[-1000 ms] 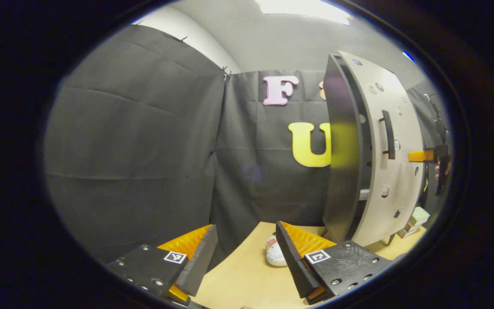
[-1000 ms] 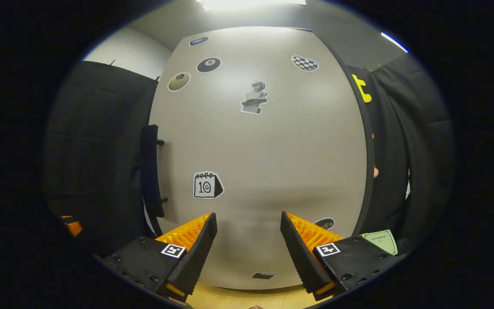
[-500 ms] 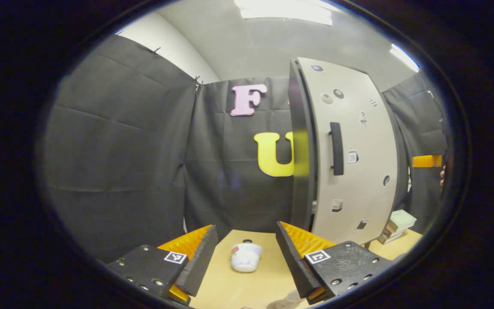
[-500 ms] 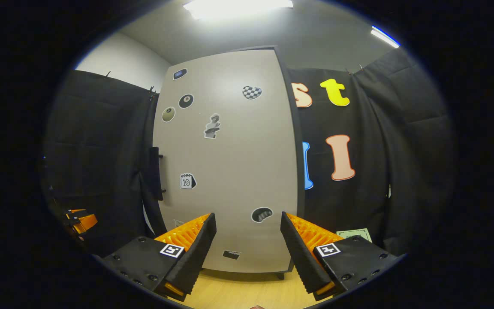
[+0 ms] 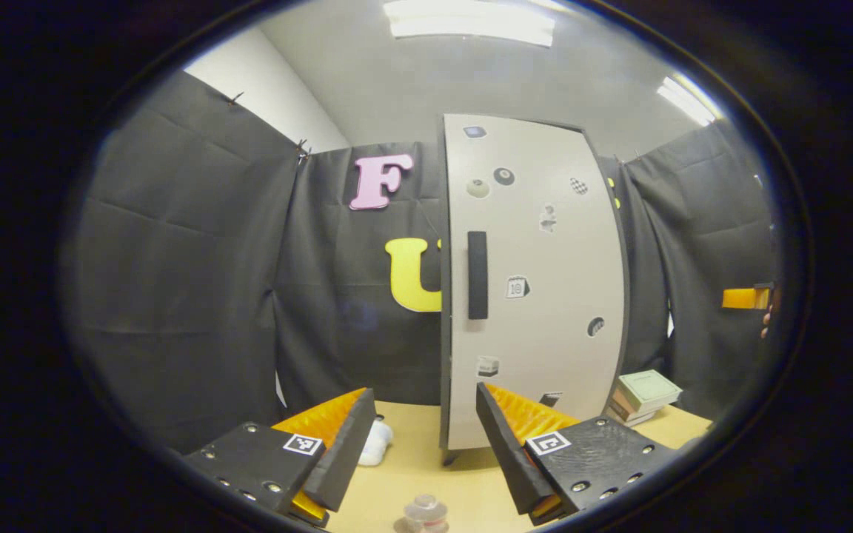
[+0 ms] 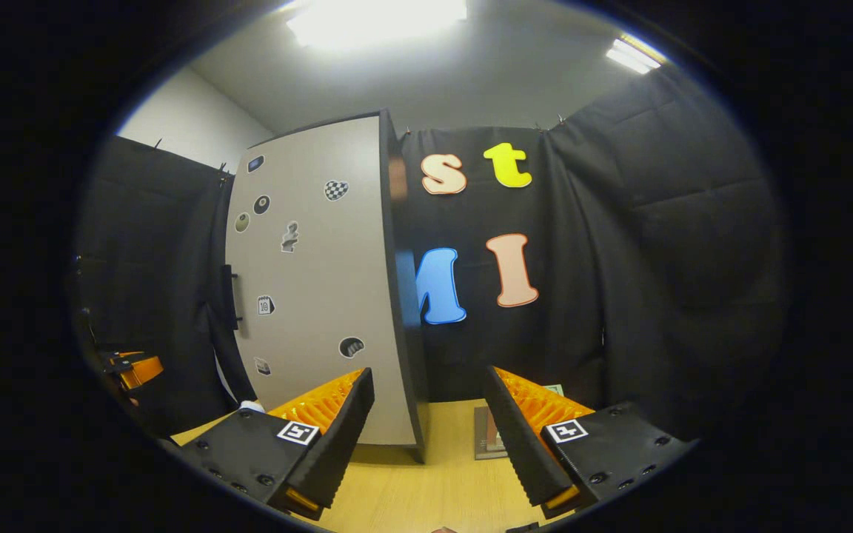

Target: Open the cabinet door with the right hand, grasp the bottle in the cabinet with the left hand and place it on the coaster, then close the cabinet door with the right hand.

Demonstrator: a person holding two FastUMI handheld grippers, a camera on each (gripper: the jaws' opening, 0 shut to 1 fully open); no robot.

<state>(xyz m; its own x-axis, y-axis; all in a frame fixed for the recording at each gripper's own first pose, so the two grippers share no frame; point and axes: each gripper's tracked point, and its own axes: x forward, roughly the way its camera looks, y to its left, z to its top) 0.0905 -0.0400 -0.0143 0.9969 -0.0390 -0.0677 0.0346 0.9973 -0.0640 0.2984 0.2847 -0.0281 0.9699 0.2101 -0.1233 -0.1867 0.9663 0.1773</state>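
- Left gripper view: our left gripper (image 5: 420, 437), jaws apart, hovers over the counter (image 5: 463, 481); the bottle (image 5: 425, 512), partly cropped, stands below, seemingly on a coaster.
- Cabinet door (image 5: 534, 285) sits closed.
- Right gripper (image 6: 426, 437): jaws apart, empty.

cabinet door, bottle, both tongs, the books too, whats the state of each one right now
cabinet door: shut, flush with the cabinet, nothing gripping its handle
bottle: upright on the table, out of the cabinet, free of the tongs
left tongs: open, holding nothing
right tongs: open, holding nothing, back from the door
books: stacked flat on the table beside the cabinet
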